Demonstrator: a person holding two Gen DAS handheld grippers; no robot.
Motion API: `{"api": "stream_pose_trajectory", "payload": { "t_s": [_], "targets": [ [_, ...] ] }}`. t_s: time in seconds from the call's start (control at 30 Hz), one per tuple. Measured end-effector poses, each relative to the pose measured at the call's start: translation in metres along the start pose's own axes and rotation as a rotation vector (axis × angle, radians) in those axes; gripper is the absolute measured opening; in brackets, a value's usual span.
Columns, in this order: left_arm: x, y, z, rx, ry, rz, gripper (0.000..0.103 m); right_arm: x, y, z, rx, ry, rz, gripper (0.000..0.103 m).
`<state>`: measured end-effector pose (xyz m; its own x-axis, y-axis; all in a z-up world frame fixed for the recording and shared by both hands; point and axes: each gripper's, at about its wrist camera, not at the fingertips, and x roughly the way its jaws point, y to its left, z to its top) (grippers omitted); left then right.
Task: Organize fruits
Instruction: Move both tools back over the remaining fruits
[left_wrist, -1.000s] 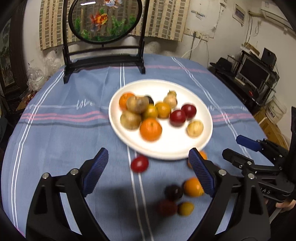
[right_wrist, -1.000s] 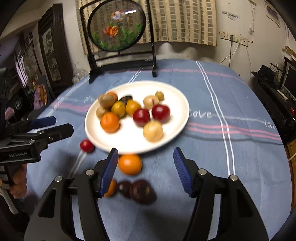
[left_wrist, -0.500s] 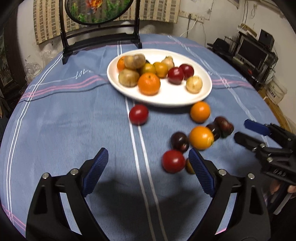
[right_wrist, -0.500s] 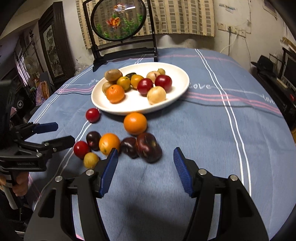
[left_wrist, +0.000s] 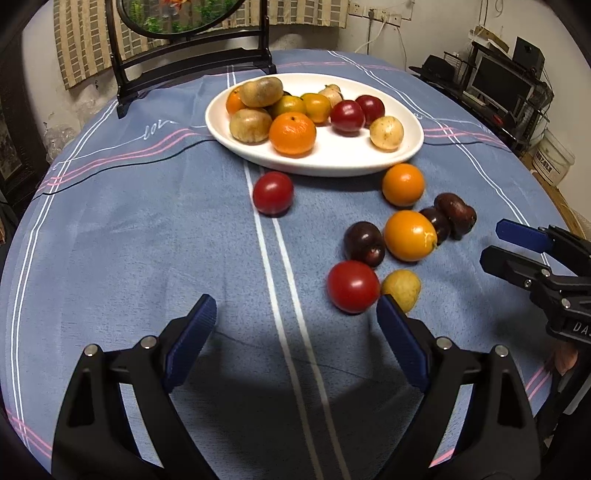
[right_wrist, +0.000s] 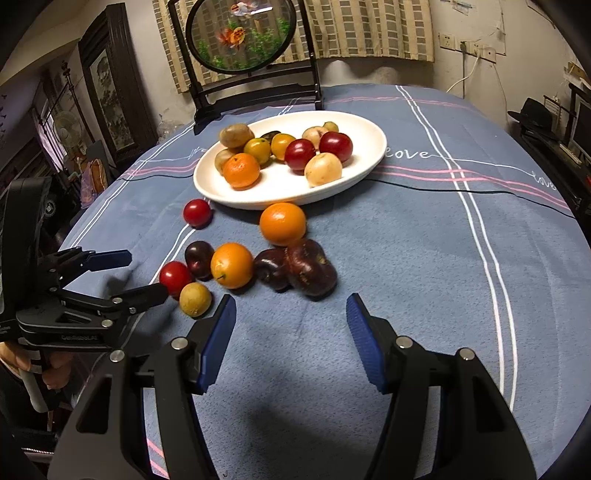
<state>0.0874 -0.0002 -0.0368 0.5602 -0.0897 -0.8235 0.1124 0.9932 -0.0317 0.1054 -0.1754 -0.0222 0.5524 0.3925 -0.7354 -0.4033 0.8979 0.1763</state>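
Both grippers — left (left_wrist: 295, 321), right (right_wrist: 291, 319) — are hanging open and empty near the plate (left_wrist: 410, 155), loose fruit (left_wrist: 409, 235) lying beside it

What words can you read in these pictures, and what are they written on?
"love": stitched in white on the tablecloth, beside the plate.
"love": again near the cloth's right edge, partly cut off.
"DA": start of a brand on the right gripper; the rest is cut off.
Embossed brand on the left gripper: too blurred.
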Motion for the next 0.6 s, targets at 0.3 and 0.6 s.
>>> {"api": "stream_pose_trajectory", "payload": {
  "t_s": [0.3, 0.6],
  "targets": [
    [0.017, -0.007, -0.002, 0.013, 0.042, -0.005, 0.090, 0.004, -0.001, -0.005, 0.012, 0.028, 0.016, 0.063],
    [0.021, -0.009, 0.004, 0.012, 0.037, 0.012, 0.090, 0.003, 0.005, -0.006, -0.005, 0.023, 0.021, 0.063]
  ]
}}
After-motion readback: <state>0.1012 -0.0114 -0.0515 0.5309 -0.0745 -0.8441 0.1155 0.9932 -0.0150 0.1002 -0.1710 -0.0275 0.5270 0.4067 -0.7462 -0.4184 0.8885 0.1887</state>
